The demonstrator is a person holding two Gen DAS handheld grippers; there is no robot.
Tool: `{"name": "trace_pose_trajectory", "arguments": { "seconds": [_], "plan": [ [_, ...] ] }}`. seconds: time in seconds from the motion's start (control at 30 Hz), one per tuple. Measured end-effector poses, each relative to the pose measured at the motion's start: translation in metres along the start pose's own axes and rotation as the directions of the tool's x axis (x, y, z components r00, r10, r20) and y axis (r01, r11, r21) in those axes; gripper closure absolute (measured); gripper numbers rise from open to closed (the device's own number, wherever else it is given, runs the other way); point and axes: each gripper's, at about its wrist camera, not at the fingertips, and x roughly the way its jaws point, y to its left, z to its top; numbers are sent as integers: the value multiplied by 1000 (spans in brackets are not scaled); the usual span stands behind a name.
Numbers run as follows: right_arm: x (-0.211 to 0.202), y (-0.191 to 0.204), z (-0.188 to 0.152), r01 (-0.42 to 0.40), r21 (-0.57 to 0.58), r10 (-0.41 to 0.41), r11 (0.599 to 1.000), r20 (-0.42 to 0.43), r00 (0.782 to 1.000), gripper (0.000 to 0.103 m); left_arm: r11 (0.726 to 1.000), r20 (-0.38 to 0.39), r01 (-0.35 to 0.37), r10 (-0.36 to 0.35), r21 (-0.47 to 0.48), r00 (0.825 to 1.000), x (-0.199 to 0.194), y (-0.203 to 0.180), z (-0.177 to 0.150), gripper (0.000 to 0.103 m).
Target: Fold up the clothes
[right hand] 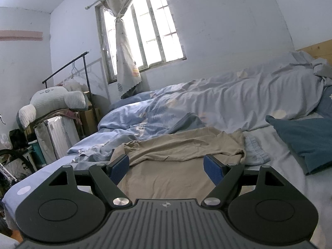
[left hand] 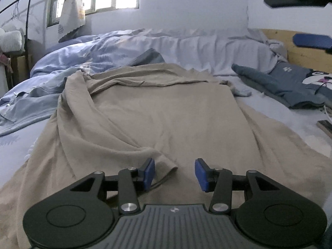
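left gripper (left hand: pixel 174 173): i see its jaws apart over the tan garment (left hand: pixel 166 112), gripping nothing
right gripper (right hand: pixel 166 169): wide, empty
bed (left hand: pixel 269 112): garment spread flat

- A bed (left hand: pixel 280 124) with a pale blue sheet carries everything.
- A beige garment (left hand: pixel 166 114) lies spread across the middle of the left wrist frame, its left side folded inward.
- A rumpled light blue duvet (left hand: pixel 93 51) is heaped at the upper left and along the back.
- A dark teal garment (left hand: pixel 290 87) with a cartoon print lies at the right.
- A wooden headboard (left hand: pixel 307 56) stands at the far right.
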Motion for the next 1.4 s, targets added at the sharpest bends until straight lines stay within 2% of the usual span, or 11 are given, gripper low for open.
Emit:
{"name": "trace_pose_trajectory", "arguments": {
  "seconds": [0.07, 0.13, 0.23, 0.37, 0.53, 0.6, 0.73, 0.87, 1.03, 1.2, 1.4],
  "plan": [
    [1, -1, 0, 2, -1, -2, 1000, -3, 1000, 23, 1000, -15, -22, 22, 19, 1000, 5, -1, 0, 61],
    [2, -2, -1, 3, 0, -3, 1000, -9, 1000, 23, 999, -24, -28, 28, 16, 999, 6, 3, 0, 83],
    [6, -2, -3, 6, 4, -6, 1000, -19, 1000, 23, 999, -26, -15, 14, -45, 1000, 3, 18, 4, 97],
    [15, 0, -8, -1, 8, 2, 1000, -56, 998, 23, 975, 7, 7, -5, -220, 1000, -12, 50, 7, 97],
    [35, 14, -24, -65, -20, 61, 998, -154, 986, 23, 875, 25, -15, 31, -485, 999, -26, 106, -6, 97],
    [43, 27, -36, -97, -76, 80, 992, -199, 977, 23, 825, 24, -22, 43, -564, 999, -30, 125, -14, 97],
    [54, 59, -61, -125, -257, 60, 958, -246, 967, 23, 736, 46, 44, -18, -676, 999, -33, 148, -26, 97],
    [59, 73, -78, -150, -326, 57, 934, -278, 959, 23, 679, 87, 122, -85, -724, 993, -33, 159, -34, 94],
    [59, 76, -87, -162, -330, 59, 930, -300, 952, 23, 629, 147, 183, -109, -755, 983, -34, 164, -35, 78],
    [59, 79, -90, -168, -339, 57, 926, -314, 948, 23, 636, 176, 238, -160, -734, 971, -30, 159, -31, 74],
    [58, 81, -90, -173, -343, 59, 923, -318, 946, 23, 655, 148, 222, -167, -722, 975, -24, 152, -30, 74]
  ]
}}
